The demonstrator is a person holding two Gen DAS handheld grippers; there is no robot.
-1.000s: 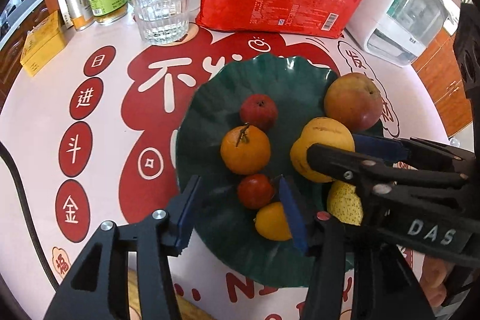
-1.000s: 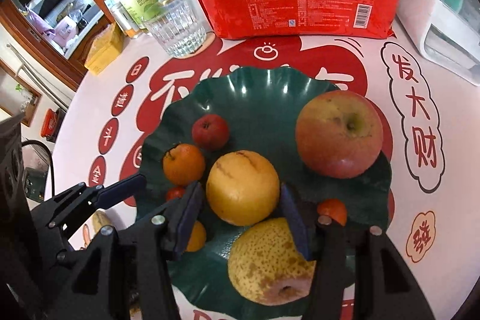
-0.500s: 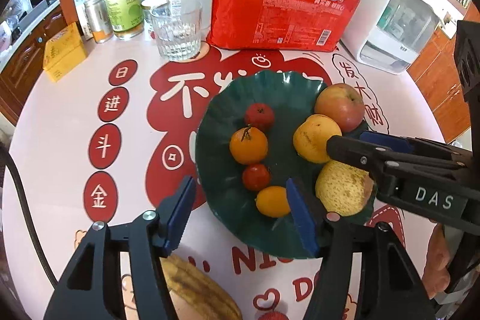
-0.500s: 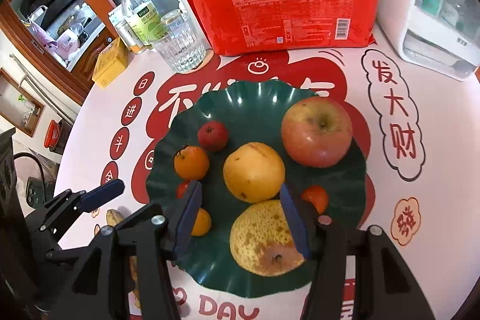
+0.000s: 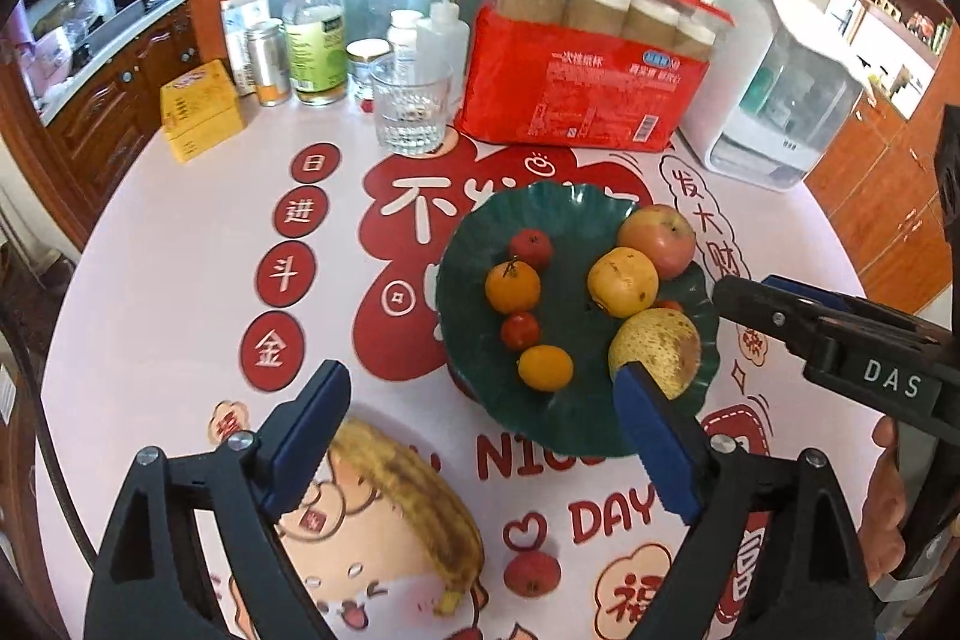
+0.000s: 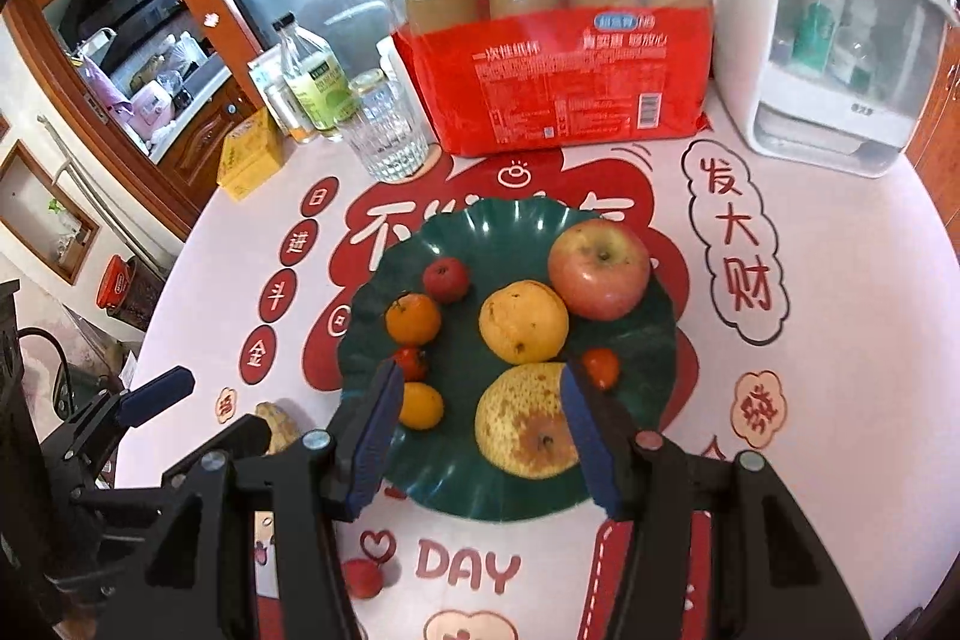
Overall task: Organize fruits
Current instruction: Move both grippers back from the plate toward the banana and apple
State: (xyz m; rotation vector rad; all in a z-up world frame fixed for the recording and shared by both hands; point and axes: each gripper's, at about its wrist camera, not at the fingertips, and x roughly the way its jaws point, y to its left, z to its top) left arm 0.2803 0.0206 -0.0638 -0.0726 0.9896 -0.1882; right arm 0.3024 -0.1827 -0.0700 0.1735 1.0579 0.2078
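A dark green wavy plate [image 5: 576, 214] [image 6: 516, 232] holds an apple [image 5: 657, 239] [image 6: 599, 269], a yellow orange [image 5: 622, 281] [image 6: 523, 321], a speckled pear [image 5: 655, 351] [image 6: 528, 421], a mandarin [image 5: 512, 285], several small red fruits and a small orange one [image 5: 545, 367]. A banana [image 5: 414, 502] and a small red fruit [image 5: 531, 573] [image 6: 363, 577] lie on the table in front of the plate. My left gripper [image 5: 480, 442] is open and empty above the banana. My right gripper [image 6: 480, 430] is open and empty above the plate's near edge.
At the back stand a glass [image 5: 411, 109], bottles [image 5: 315, 40], a yellow box [image 5: 201, 109], a red pack of paper cups [image 5: 585, 85] and a white appliance [image 5: 780, 82]. The round table has a red-printed cover.
Both grippers have pulled back and up from the plate. The banana and a red fruit on the table have come into view. Both stay open.
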